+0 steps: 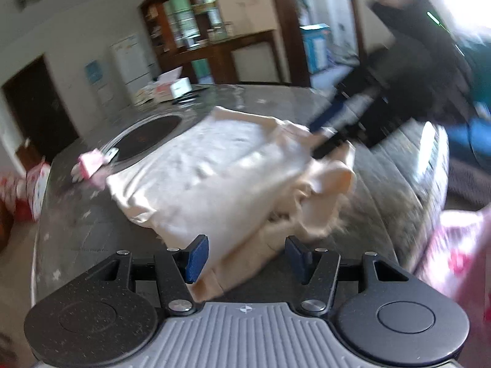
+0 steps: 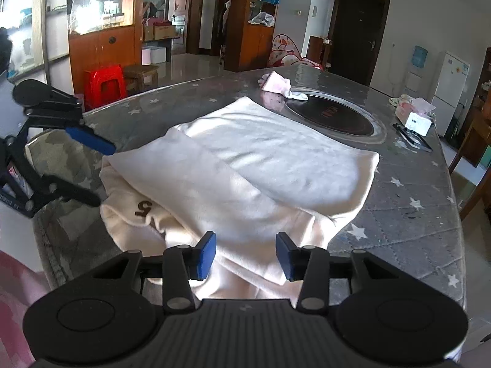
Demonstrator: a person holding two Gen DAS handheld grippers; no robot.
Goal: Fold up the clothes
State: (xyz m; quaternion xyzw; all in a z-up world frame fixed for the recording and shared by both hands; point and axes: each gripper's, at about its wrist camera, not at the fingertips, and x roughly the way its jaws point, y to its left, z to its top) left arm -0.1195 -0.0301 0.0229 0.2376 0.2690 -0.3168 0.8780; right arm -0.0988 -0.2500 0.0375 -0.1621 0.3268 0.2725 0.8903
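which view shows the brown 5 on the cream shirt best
The right wrist view: the brown 5 sits sharp on the cream shirt near its bunched edge. The left wrist view is motion-blurred, and no numeral is visible there.

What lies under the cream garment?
The cream garment rests on the grey star-patterned table, its far corner reaching the dark round hob. Anything beneath the cloth is hidden.

Each camera looks forward along its own fingers, low and close over the worktop (image 2: pixel 408 214); both views share the cream garment (image 1: pixel 214 165) (image 2: pixel 260 165), seen from opposite sides.
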